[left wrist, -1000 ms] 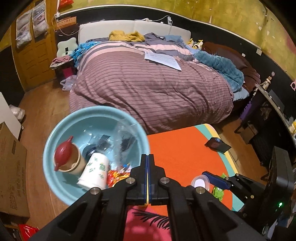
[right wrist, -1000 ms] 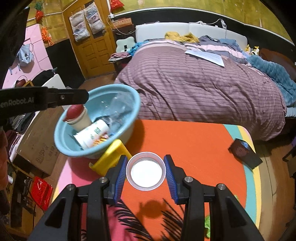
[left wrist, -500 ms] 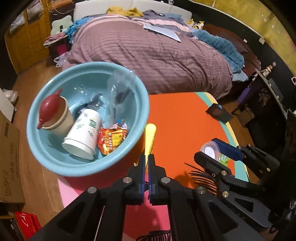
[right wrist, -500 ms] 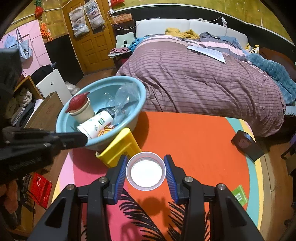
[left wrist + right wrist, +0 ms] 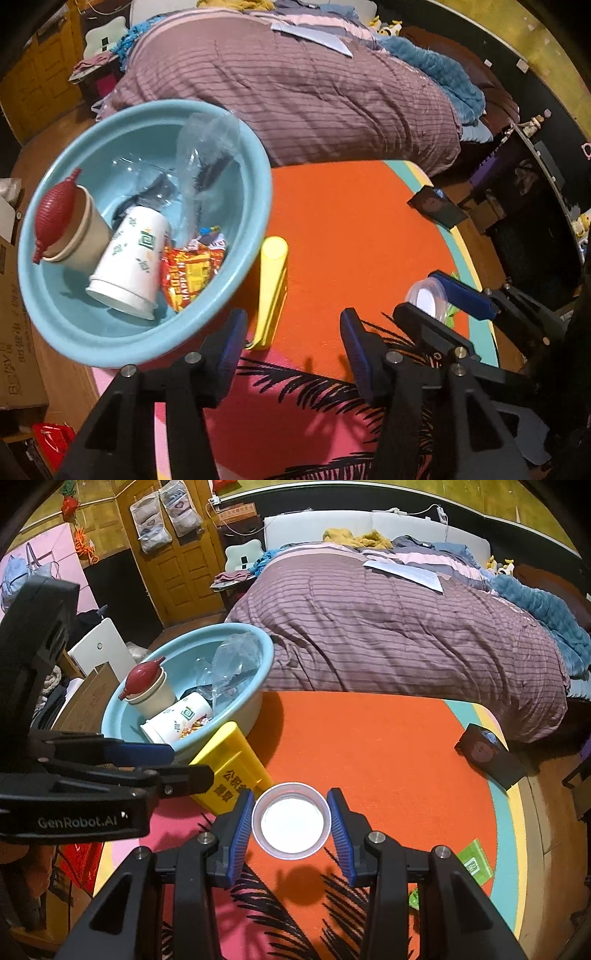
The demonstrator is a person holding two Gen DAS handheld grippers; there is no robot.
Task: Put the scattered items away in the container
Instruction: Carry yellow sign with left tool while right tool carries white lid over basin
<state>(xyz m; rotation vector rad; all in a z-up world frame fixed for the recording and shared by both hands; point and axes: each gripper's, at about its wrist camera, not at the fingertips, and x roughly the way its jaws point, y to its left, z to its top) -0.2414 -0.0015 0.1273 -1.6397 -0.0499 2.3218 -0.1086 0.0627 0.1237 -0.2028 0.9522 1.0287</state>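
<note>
Right wrist view: a small clear plastic cup (image 5: pixel 291 821) with a white bottom sits between the right gripper (image 5: pixel 291 823) jaws, its rim touching both blue pads, so the jaws are closed on it above the orange mat (image 5: pixel 369 746). Just beyond and to the left, a flat yellow box (image 5: pixel 231 764) with printed characters lies tilted, its far edge against the outer wall of the light-blue basin (image 5: pixel 255 701). The basin stands at the mat's left edge and holds a paper cup with a red lid (image 5: pixel 146 686), a white paper cup (image 5: pixel 177 716) lying on its side, a red-and-yellow snack packet (image 5: pixel 192 273) and a crumpled clear plastic bag (image 5: pixel 232 668).

From the left wrist, the left gripper (image 5: pixel 291 343) has its jaws spread wide and holding nothing; they hover near the near end of the yellow box, which shows edge-on just beside the basin's rim, with one blue pad near the box and the other well to its right. The right gripper with its clear cup appears at the right of that view.

Farther out on the mat lie a dark box (image 5: pixel 489 755) near the right edge and a green packet (image 5: pixel 474 862) at the lower right. Behind the mat stands a bed (image 5: pixel 388 627) with a striped purple quilt, a sheet of paper (image 5: pixel 404 574) on top. A cardboard box (image 5: pixel 14 325) sits on the floor left of the basin.
</note>
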